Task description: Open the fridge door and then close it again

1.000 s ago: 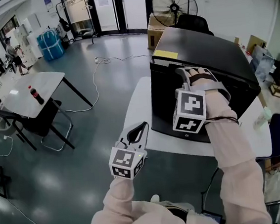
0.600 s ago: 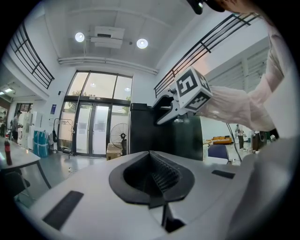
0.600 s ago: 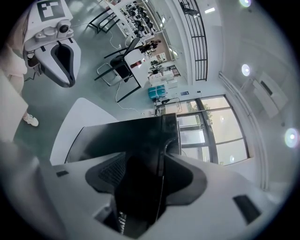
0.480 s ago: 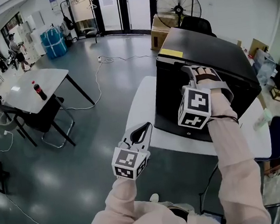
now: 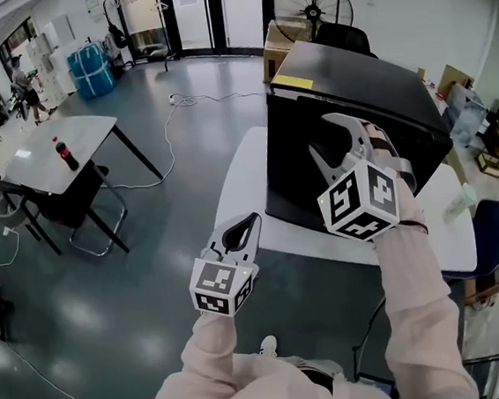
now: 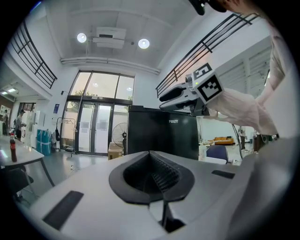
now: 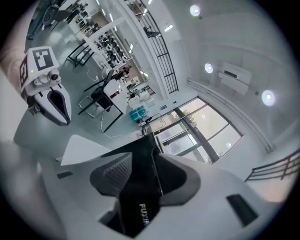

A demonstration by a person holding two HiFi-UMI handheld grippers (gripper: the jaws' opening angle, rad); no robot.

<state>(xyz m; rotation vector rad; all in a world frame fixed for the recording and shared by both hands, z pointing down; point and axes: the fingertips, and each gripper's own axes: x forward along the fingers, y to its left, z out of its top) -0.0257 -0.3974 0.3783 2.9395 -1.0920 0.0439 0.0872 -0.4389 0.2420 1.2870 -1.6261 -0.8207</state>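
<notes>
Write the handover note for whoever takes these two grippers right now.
Left gripper: shut, empty, held out short of the white table.
Right gripper: jaws apart and closing, gripping nothing, raised by the top front edge of the fridge.
Fridge: stands on the white table, door shut.
Done: no opening shows.
Left: probably catch the door edge, swing it open, then push it shut.

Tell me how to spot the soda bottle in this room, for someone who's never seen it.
Look left of the black fridge, across the grey floor, to the pale table with a dark chair under it. The soda bottle stands upright on that tabletop: small, dark drink, red cap and label, the only upright thing there.
</notes>
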